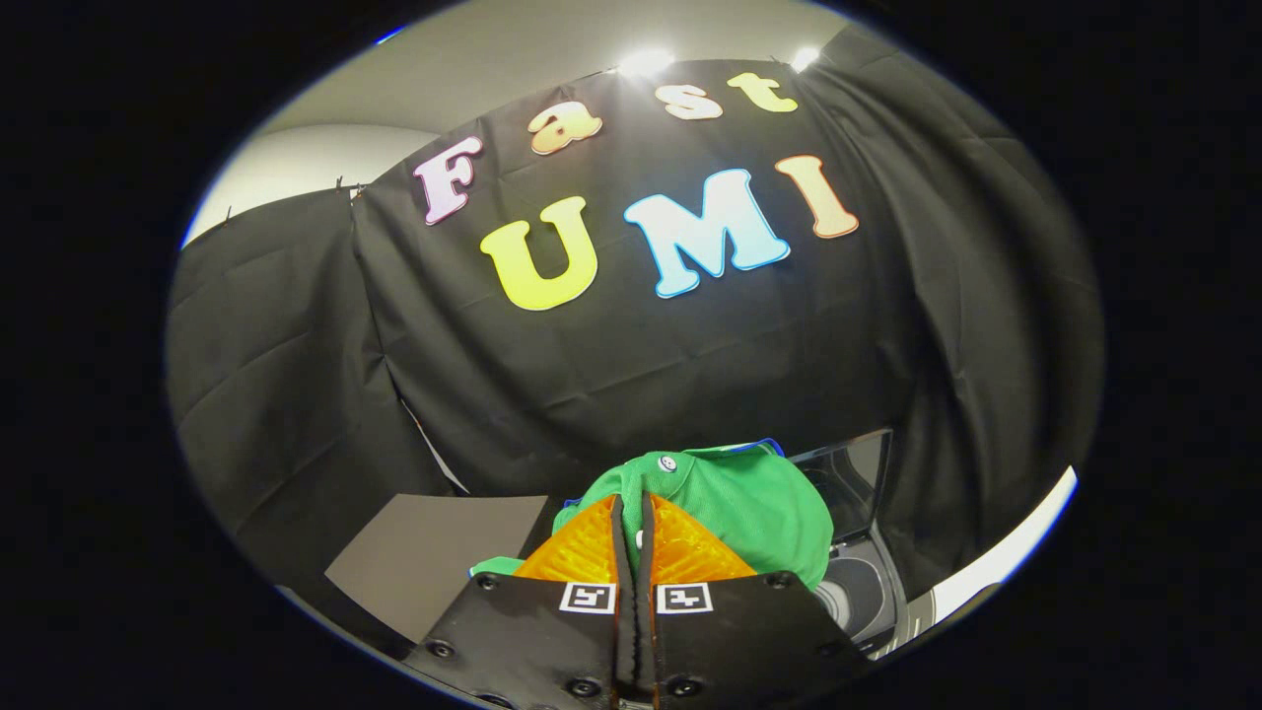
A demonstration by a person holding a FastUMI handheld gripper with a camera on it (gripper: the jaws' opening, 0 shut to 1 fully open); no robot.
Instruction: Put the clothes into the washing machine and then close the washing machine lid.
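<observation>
claw: the claw is clamped on the green garment, its two orange fingers pressed nearly together with a fold of cloth pinched between them.
garment: bunched and lifted clear, a small white button on its top; most of the cloth hangs at about 1 o'clock of the fingertips, and a small corner shows at 9 o'clock.
washing machine: the washing machine sits at about 3 to 4 o'clock of the claw, beyond and below the cloth, its round drum mouth partly hidden by the garment.
lid: the lid stands raised and open at about 2 o'clock.
counter: a dark sheet lies on the counter at 9 o'clock.
step in hand: judged to be carrying the garment over to the drum.
doing it well: keep the pinch firm, travel toward 3 o'clock until the hanging cloth is above the mouth, lower it in, then release, so that no hem drapes over the rim.
risk: trailing cloth could catch the raised lid or block closing.
</observation>
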